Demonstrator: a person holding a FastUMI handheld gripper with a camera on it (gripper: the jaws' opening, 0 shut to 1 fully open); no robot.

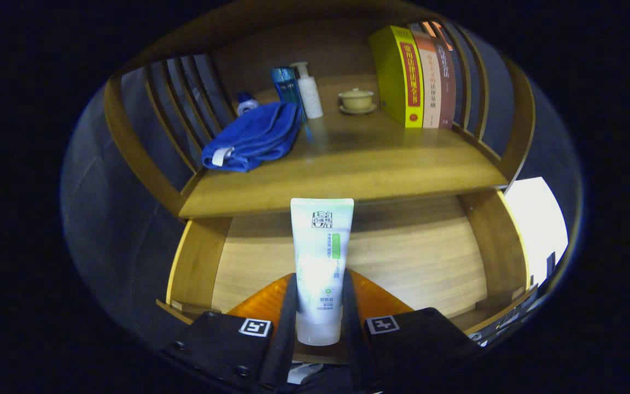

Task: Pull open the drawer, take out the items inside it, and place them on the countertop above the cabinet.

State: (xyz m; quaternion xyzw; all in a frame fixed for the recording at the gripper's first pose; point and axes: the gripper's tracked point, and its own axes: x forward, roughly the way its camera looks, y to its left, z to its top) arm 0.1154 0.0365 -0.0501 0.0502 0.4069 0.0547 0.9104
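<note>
Above the open wooden drawer (pixel 348 257), below the countertop (pixel 348 164), the gripper (pixel 319 306) pinches a tube (pixel 320 257) standing upright, cap down.

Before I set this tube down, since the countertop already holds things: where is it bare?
The gripper is shut on the white tube. The countertop is bare along its front middle, between the blue towel and the books. The back is crowded: bottles and lidded cup.
</note>
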